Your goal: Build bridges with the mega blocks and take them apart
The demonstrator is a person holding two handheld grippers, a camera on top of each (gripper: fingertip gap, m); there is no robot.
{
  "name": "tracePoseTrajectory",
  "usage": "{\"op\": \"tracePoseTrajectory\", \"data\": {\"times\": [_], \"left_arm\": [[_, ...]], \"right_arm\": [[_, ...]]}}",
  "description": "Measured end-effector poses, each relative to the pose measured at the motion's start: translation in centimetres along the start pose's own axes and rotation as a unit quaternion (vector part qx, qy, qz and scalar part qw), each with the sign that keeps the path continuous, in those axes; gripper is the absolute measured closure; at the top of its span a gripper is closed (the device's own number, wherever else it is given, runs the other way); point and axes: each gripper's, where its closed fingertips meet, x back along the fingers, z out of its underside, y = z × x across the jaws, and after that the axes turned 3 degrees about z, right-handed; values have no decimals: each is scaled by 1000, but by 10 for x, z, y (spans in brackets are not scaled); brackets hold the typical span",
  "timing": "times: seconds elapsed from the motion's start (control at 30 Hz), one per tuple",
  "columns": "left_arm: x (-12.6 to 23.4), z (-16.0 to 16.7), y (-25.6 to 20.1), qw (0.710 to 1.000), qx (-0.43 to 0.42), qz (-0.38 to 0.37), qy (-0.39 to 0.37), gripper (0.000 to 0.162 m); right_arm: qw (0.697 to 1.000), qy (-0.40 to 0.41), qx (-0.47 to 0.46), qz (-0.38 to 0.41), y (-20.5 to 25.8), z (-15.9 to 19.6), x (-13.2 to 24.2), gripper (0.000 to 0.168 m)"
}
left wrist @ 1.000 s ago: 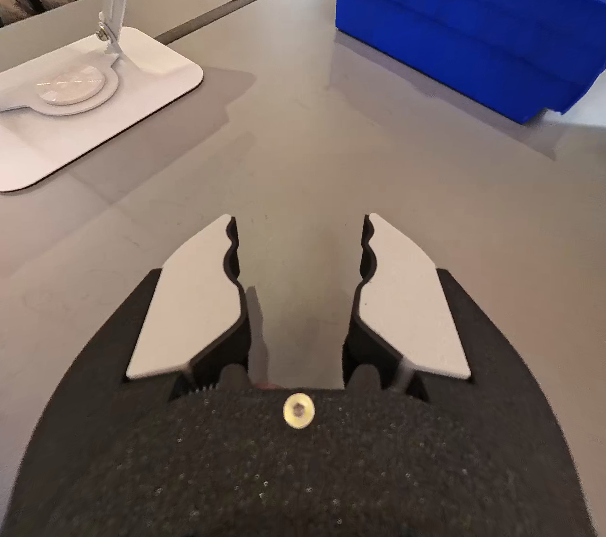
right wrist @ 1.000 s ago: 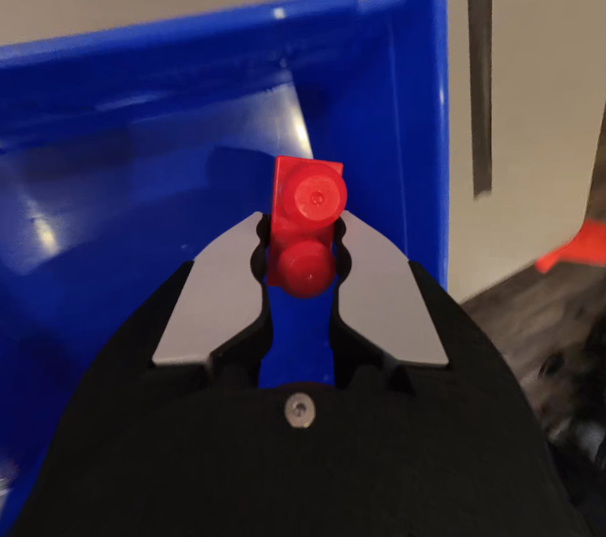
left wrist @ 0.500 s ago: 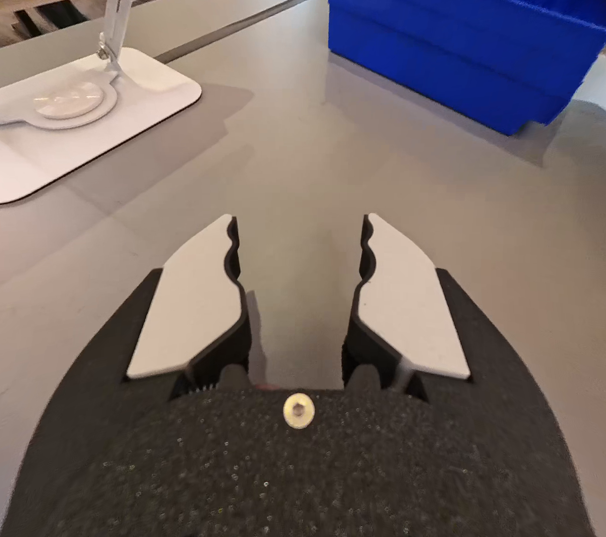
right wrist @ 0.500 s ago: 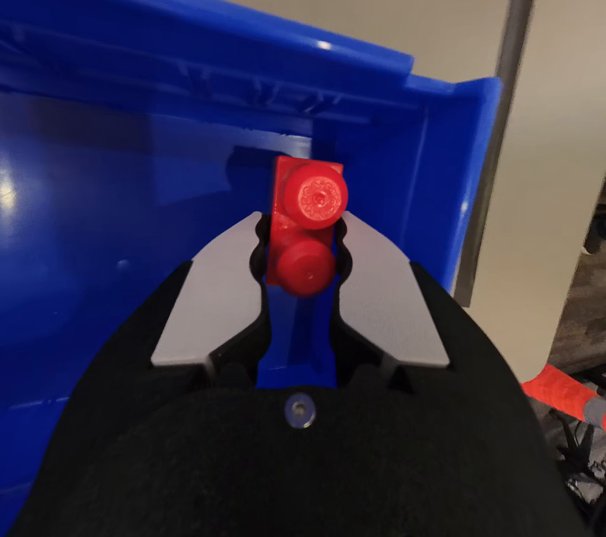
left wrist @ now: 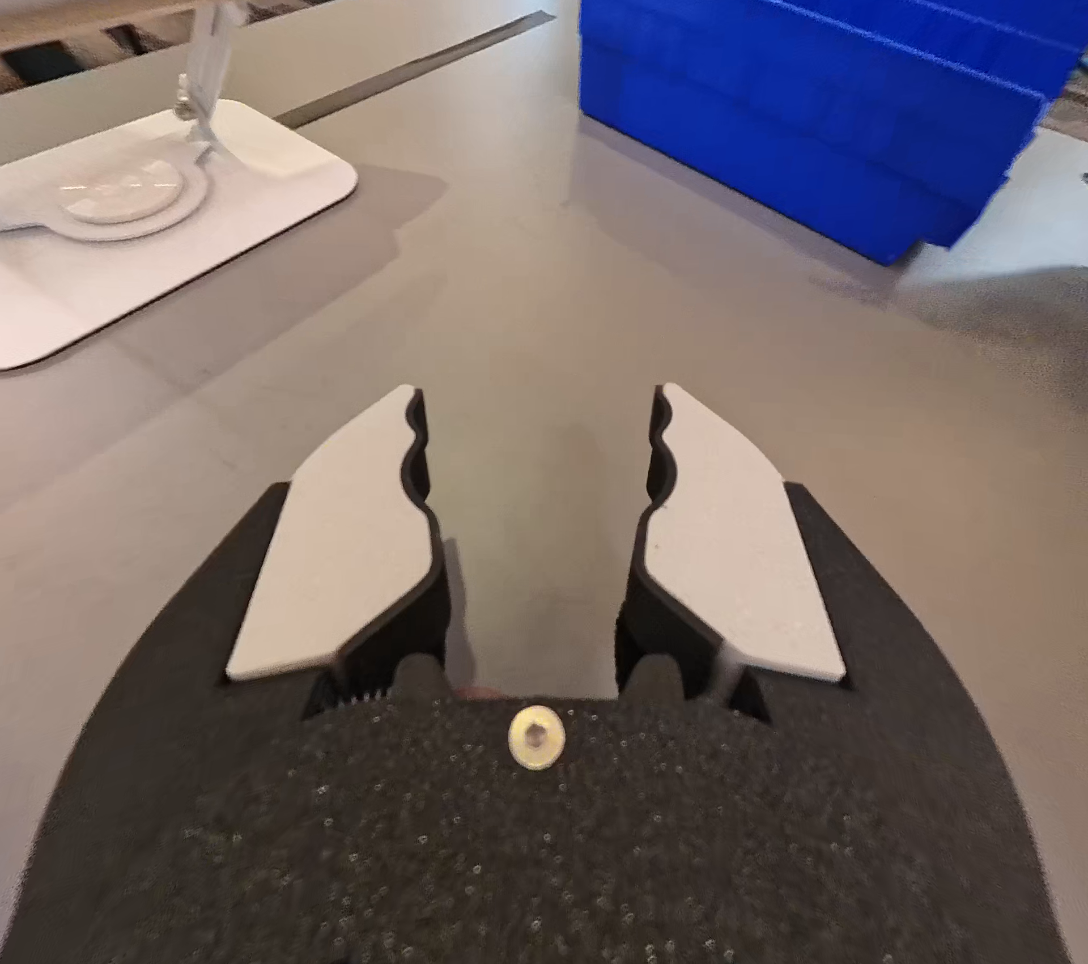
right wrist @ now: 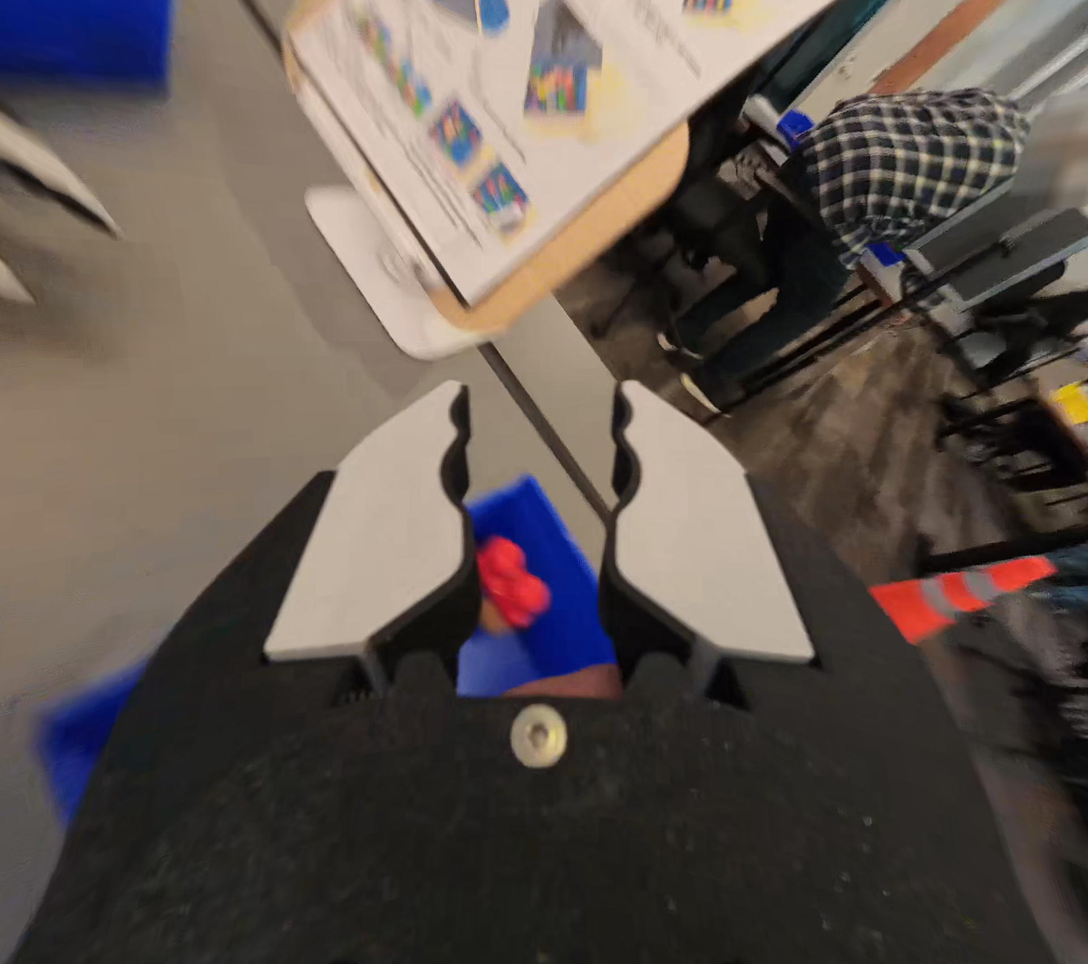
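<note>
Take-apart phase, by my reading, blocks going into storage. Right gripper was spread and empty, swinging above a blue bin. One red block lay loose in that bin, seen between the fingers. Left gripper was spread too, holding nothing, low over the grey table.

Count: two grippers, one block. The left view showed one blue bin, the blurred right view perhaps several.

Next move, judged: find the next block.

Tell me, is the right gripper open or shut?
Open. The right gripper shows a clear gap between its fingertips, and the red block lies loose in the blue bin below.
</note>
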Motion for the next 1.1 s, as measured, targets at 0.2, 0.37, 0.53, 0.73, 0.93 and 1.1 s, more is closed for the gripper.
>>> {"op": "tracePoseTrajectory", "data": {"times": [0.2,0.37,0.53,0.73,0.93,1.1], "left_arm": [[33,-10,10,994,55,-93,-13,90],[55,14,-31,995,62,-80,5,88],[78,33,-59,995,85,-41,17,84],[150,37,-51,992,114,-45,31,83],[265,53,81,939,205,-248,122,81],[278,91,173,880,330,-299,165,74]], "right_arm": [[958,-102,-243,-111,192,-32,-18,112],[956,-43,-239,-167,317,3,-68,110],[947,-51,-278,-151,330,17,-78,109],[940,-78,-300,-145,316,29,-80,114],[911,-119,-362,-159,298,29,-76,119],[905,-125,-366,-177,301,27,-75,118]]}}
